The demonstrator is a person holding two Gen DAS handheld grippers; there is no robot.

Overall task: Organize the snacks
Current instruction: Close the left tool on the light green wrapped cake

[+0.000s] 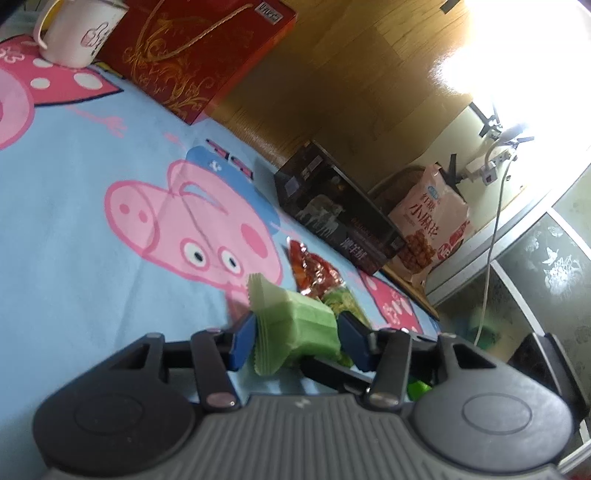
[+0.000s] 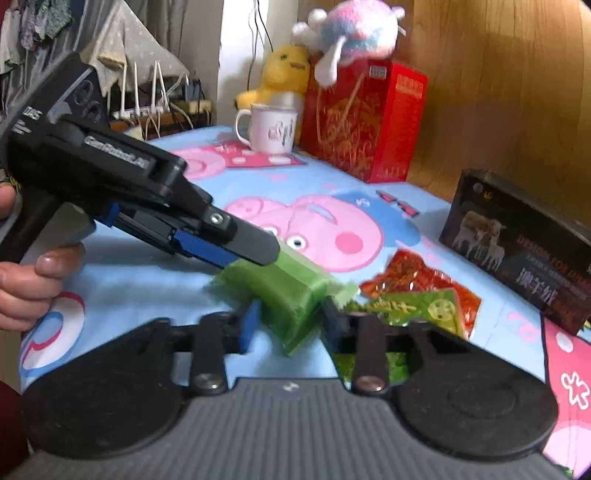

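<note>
- Your left gripper [image 1: 295, 338] and right gripper [image 2: 288, 325] both clench the green wrapped snack [image 2: 280, 291].
- Pull apart and you risk tearing its wrapper.

snack packets: 3 [image 2: 291, 295] | boxes: 2 [image 2: 364, 118] | mugs: 1 [image 2: 271, 127] | plush toys: 2 [image 2: 284, 72]

Both cameras sit low and close over the bed sheet [image 1: 74, 240], angled downward. Shared ground: green packet [image 1: 306, 325] [image 2: 284, 295], red box [image 1: 199, 55] [image 2: 365, 118], mug [image 1: 81, 33] [image 2: 271, 127].
</note>
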